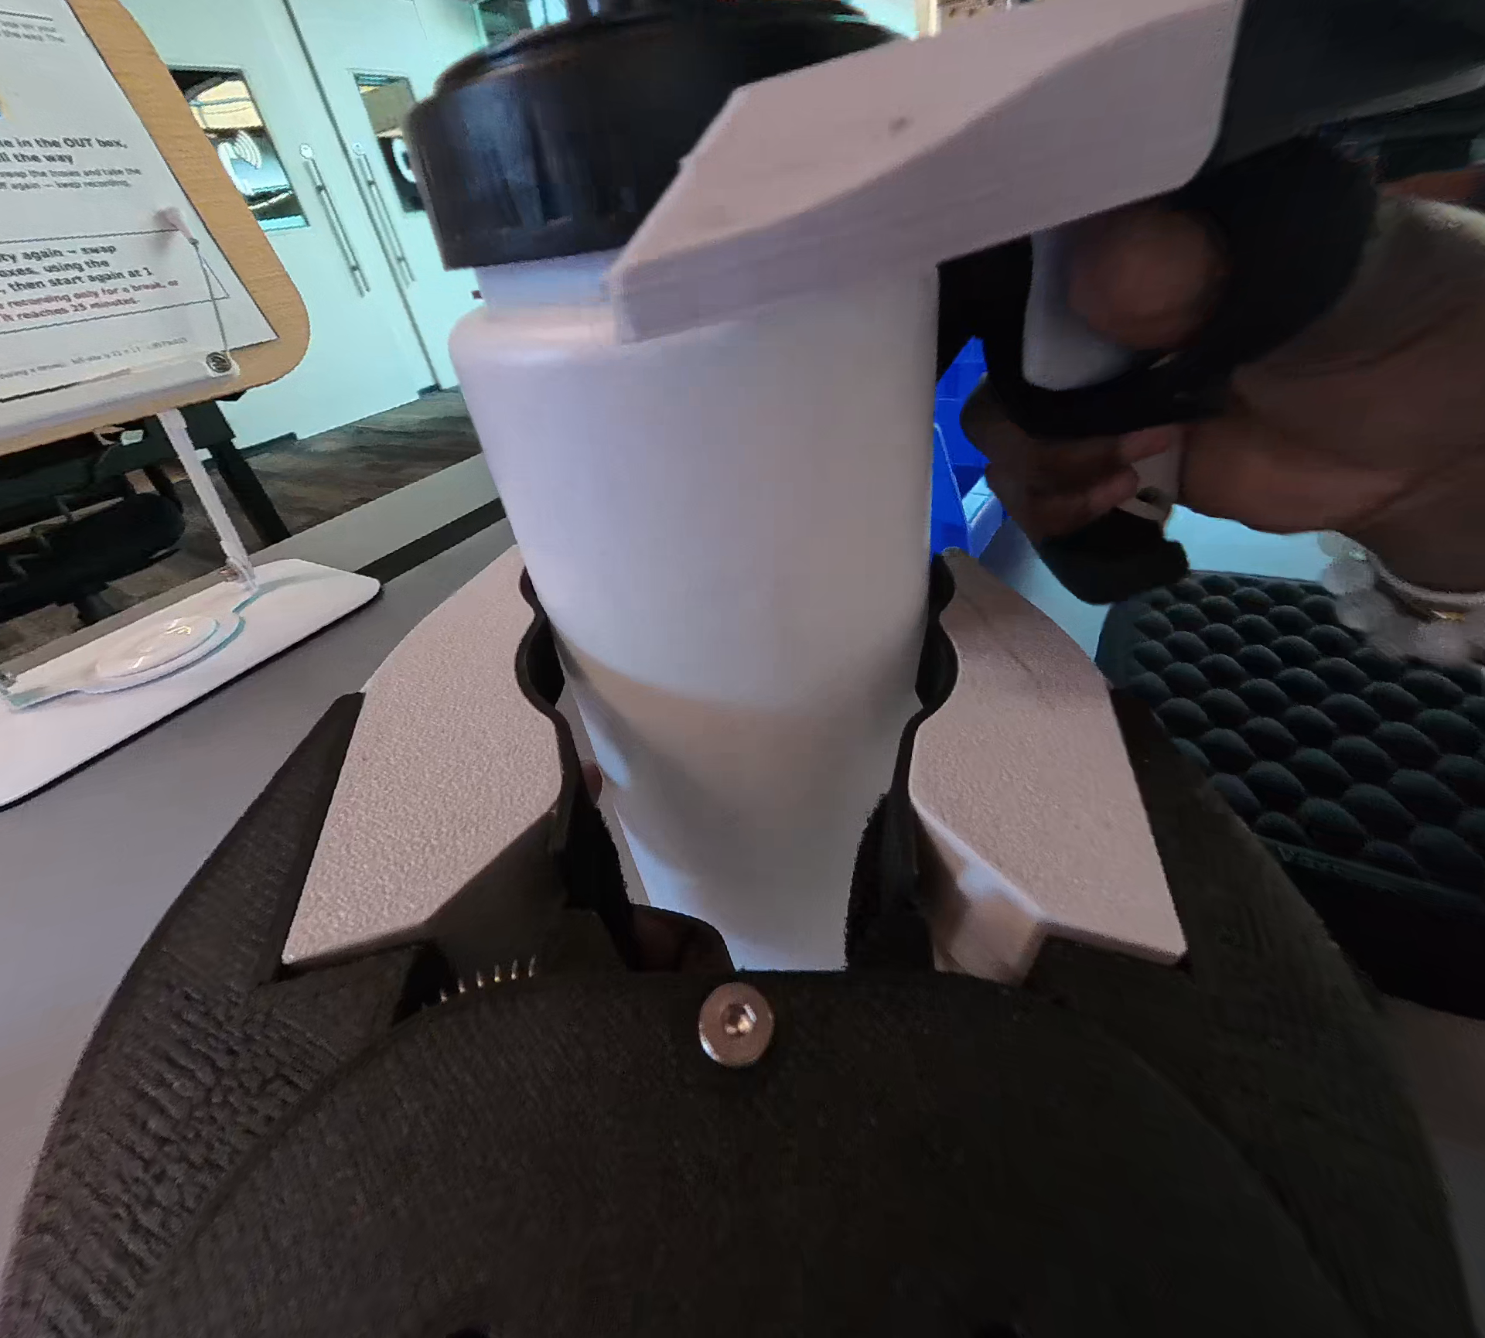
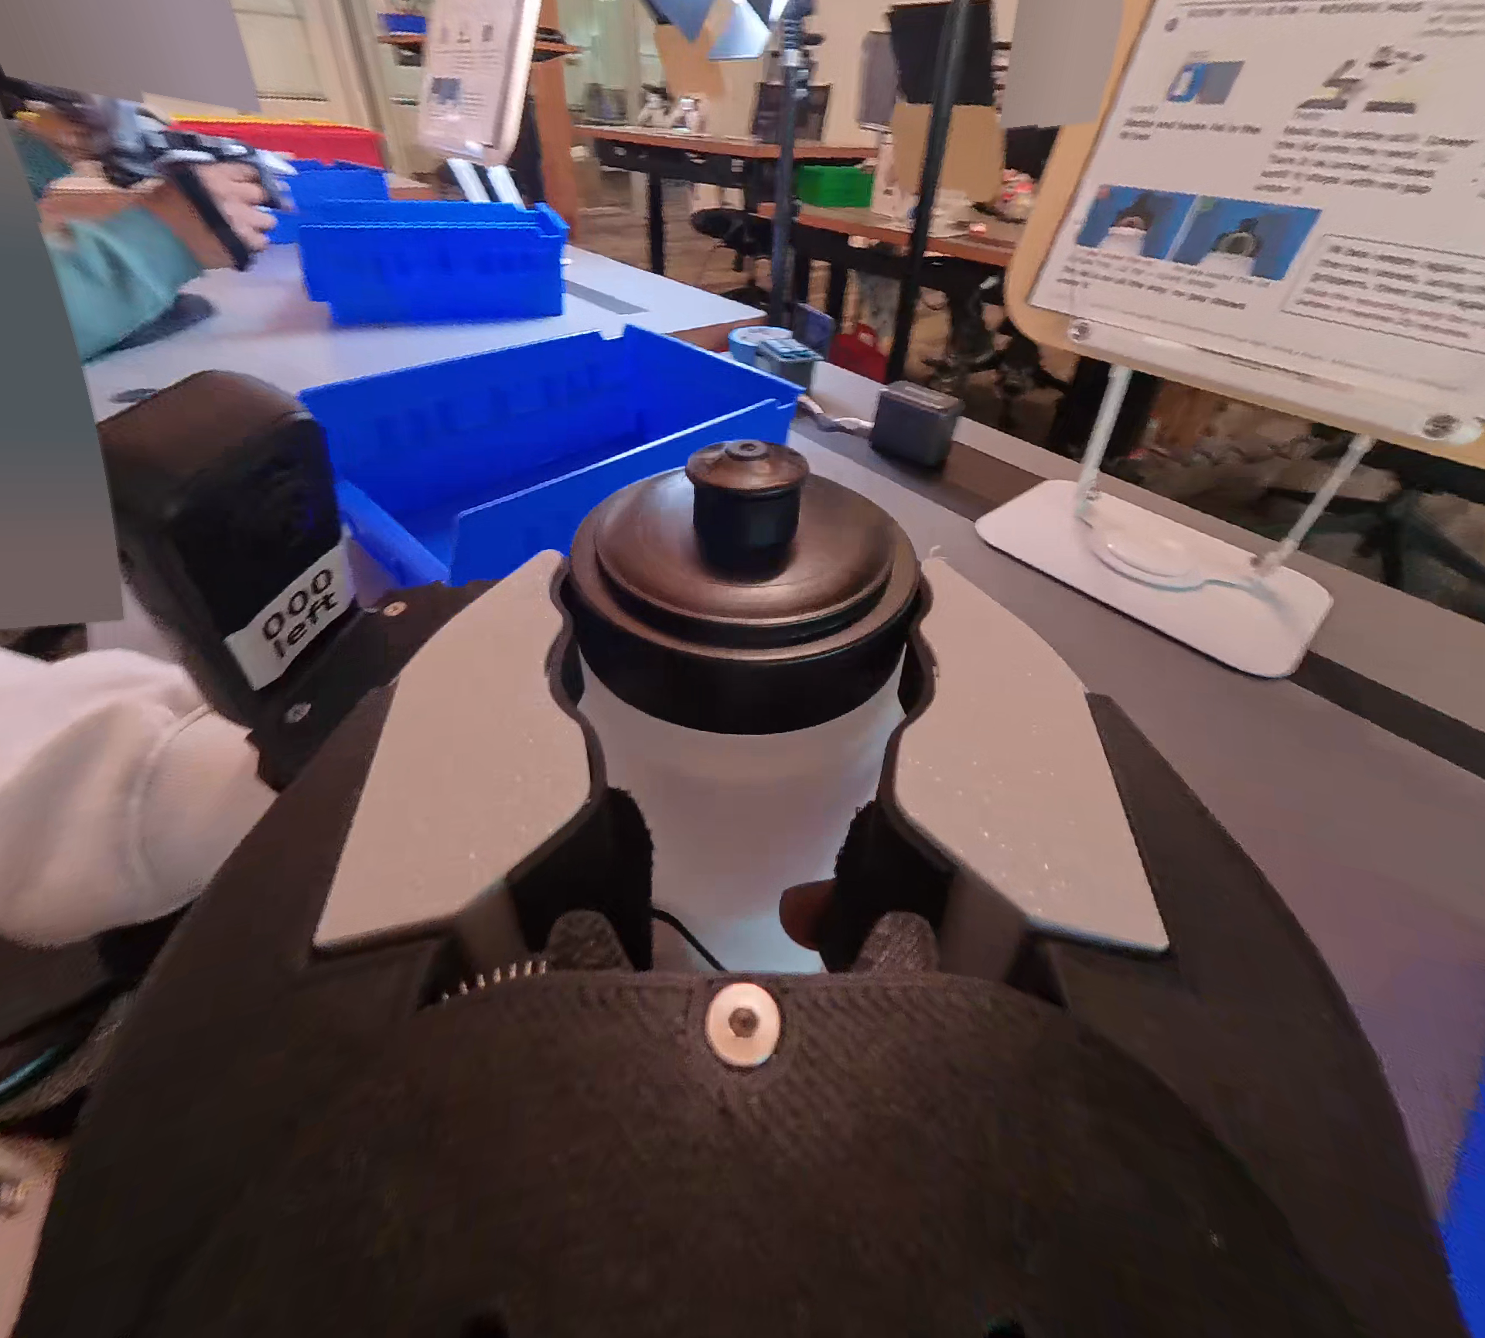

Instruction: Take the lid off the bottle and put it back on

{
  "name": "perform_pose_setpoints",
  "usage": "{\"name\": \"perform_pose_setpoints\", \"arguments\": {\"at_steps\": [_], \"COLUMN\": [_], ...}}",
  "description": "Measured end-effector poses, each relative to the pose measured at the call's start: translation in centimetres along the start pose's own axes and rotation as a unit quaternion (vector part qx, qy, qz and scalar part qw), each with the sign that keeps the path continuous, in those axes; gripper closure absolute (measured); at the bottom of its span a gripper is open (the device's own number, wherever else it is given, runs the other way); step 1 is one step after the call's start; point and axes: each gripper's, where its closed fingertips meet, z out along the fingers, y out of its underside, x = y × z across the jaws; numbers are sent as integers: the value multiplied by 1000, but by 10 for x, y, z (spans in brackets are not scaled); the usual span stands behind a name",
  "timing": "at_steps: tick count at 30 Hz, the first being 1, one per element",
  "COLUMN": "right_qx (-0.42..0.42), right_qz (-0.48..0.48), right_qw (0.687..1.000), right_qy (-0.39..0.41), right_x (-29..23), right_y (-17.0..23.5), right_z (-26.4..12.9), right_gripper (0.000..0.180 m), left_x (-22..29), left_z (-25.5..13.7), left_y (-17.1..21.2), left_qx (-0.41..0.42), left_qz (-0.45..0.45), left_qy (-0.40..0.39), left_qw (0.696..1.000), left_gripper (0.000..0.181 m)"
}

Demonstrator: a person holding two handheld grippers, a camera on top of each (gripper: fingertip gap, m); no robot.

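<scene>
A white bottle (image 1: 707, 496) with a black lid (image 1: 562, 150) stands upright in the left wrist view. My left gripper (image 1: 735, 624) is shut on the bottle's lower body. In the right wrist view my right gripper (image 2: 739, 576) is closed around the lid (image 2: 739, 608), one finger touching each side of its rim, with the white bottle body (image 2: 739, 801) below. A grey finger of the right gripper (image 1: 884, 174) reaches the lid from the right in the left wrist view. The left gripper's black body (image 2: 225, 536) shows at the left of the right wrist view.
Two blue bins (image 2: 546, 432) (image 2: 434, 263) stand behind the bottle on the grey table. An instruction board on a white stand (image 2: 1149, 576) is at the right, also seen in the left wrist view (image 1: 185, 640). A black foam mat (image 1: 1286, 721) lies at the right. A small dark box (image 2: 916, 419) sits nearby. There is about 7 cm between the tips of the two grippers.
</scene>
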Motion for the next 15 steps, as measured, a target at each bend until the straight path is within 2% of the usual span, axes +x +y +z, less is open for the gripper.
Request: {"name": "perform_pose_setpoints", "arguments": {"at_steps": [2,5,7,10,12,13,15], "right_qx": [-1,0,4,14,16,13,6], "right_qz": [-4,-14,-27,-25,-15,-14,-10], "right_qw": [998,977,944,876,851,850,867], "right_qy": [-63,-212,-328,-481,-525,-527,-499], "right_x": [-3,-12,-19,-29,-30,-30,-28], "right_y": [0,0,1,1,0,0,-1], "right_z": [0,-3,-11,-25,-26,-24,-17], "right_gripper": [102,102,102,102,102,102,101], "left_x": [1,6,12,22,21,19,14], "left_z": [0,-1,-2,-3,-3,-4,-3], "left_y": [0,-1,-1,-3,-3,-3,-3], "left_qx": [2,4,8,15,18,19,18], "left_qz": [-6,-11,-7,-12,-19,-24,-24], "left_qy": [17,51,75,107,107,103,87], "left_qw": [1000,999,997,994,994,994,996], "left_gripper": [92,93,93,93,93,93,93]}}
